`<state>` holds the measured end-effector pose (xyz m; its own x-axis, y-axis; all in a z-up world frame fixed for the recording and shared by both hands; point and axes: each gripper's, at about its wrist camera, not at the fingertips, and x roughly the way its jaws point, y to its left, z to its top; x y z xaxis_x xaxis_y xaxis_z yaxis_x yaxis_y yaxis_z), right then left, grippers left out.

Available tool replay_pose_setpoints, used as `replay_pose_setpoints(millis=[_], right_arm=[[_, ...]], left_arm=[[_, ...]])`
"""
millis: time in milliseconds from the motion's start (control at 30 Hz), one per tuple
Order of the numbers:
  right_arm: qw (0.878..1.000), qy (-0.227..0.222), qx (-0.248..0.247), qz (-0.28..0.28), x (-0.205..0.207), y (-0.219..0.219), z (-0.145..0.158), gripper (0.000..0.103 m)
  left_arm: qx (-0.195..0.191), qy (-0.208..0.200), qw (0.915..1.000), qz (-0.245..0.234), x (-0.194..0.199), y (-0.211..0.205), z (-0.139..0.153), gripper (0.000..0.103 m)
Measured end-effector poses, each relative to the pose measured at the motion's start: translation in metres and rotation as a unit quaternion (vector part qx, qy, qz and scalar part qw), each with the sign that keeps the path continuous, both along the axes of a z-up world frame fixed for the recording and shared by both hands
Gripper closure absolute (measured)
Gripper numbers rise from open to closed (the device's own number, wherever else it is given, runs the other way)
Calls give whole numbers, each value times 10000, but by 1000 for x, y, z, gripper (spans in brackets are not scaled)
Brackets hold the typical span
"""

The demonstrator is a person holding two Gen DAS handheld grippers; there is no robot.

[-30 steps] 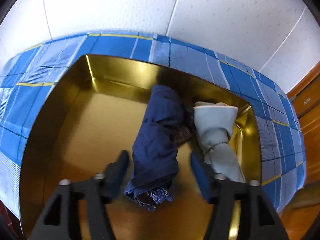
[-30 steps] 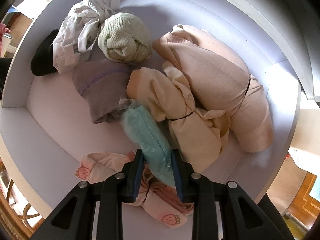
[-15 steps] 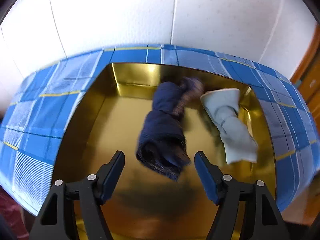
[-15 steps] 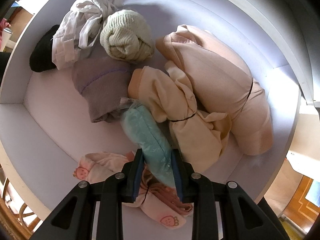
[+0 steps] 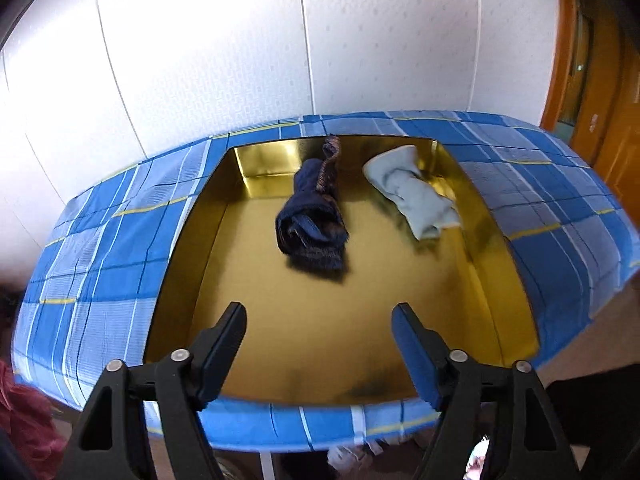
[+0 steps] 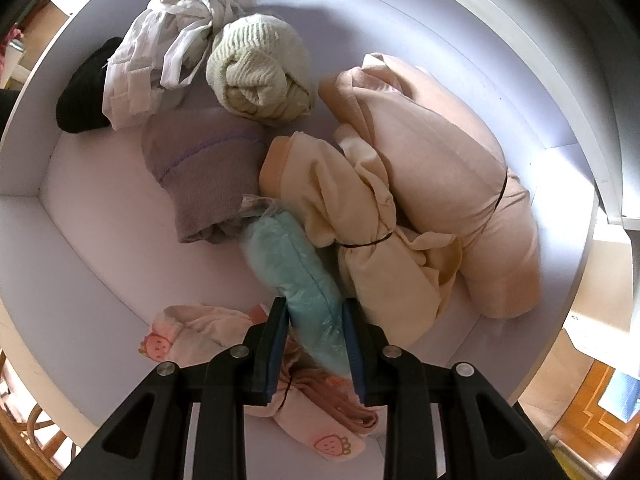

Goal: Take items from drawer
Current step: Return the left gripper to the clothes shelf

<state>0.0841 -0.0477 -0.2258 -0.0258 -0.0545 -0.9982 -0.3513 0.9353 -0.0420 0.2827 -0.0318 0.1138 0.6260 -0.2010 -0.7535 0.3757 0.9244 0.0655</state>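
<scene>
In the right wrist view the white drawer holds several rolled clothes. My right gripper points down into it and is shut on a teal bundle wrapped in clear plastic. Beside it lie a cream bundle, a large peach bundle and a pink strawberry-print piece. In the left wrist view my left gripper hangs over the near part of a gold tray, its jaws opening with nothing between them. A rolled navy garment and a pale blue roll lie in the tray, well ahead of the fingertips.
The tray rests on a blue checked cloth against a white wall. A wooden door stands at the right. Farther back in the drawer are a mauve knit, a pale green knit roll, a white tied garment and a black item.
The navy garment has left my left gripper and now lies in the tray; that gripper has drawn back and widened. The right gripper stays clamped on the teal bundle, barely moved.
</scene>
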Motion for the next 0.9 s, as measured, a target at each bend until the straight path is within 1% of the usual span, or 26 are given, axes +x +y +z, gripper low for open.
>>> replay_pose_setpoints(millis=[100, 167, 300, 400, 467, 567, 633, 800, 900], right_arm=[[10000, -11, -26, 27, -2, 4, -1, 76], [10000, -10, -37, 33, -4, 6, -2, 76], [10000, 15, -45, 20, -4, 7, -4, 76], [10000, 31, -50, 7, -2, 7, -4, 76], [10000, 35, -48, 7, -1, 6, -4, 76], [10000, 38, -49, 6, -1, 6, -5, 76], [10000, 37, -47, 6, -1, 6, -4, 76], [10000, 64, -24, -4, 1, 3, -6, 76], [10000, 88, -16, 8, 1, 2, -9, 75]], left_arm=[[-85, -71, 9999, -66, -28, 11, -5, 22], [-99, -73, 9998, -134, -44, 16, -11, 22], [74, 110, 9996, -232, -75, 23, -40, 21], [223, 400, 9987, -234, -86, 26, -67, 21], [318, 686, 9969, -239, -90, 26, -90, 21], [592, 1084, 9920, -245, -93, 23, -125, 21], [688, 1388, 9877, -228, -93, 22, -147, 21], [605, 2116, 9755, 22, -90, 26, -193, 21], [655, 2296, 9710, 93, -84, 21, -214, 21]])
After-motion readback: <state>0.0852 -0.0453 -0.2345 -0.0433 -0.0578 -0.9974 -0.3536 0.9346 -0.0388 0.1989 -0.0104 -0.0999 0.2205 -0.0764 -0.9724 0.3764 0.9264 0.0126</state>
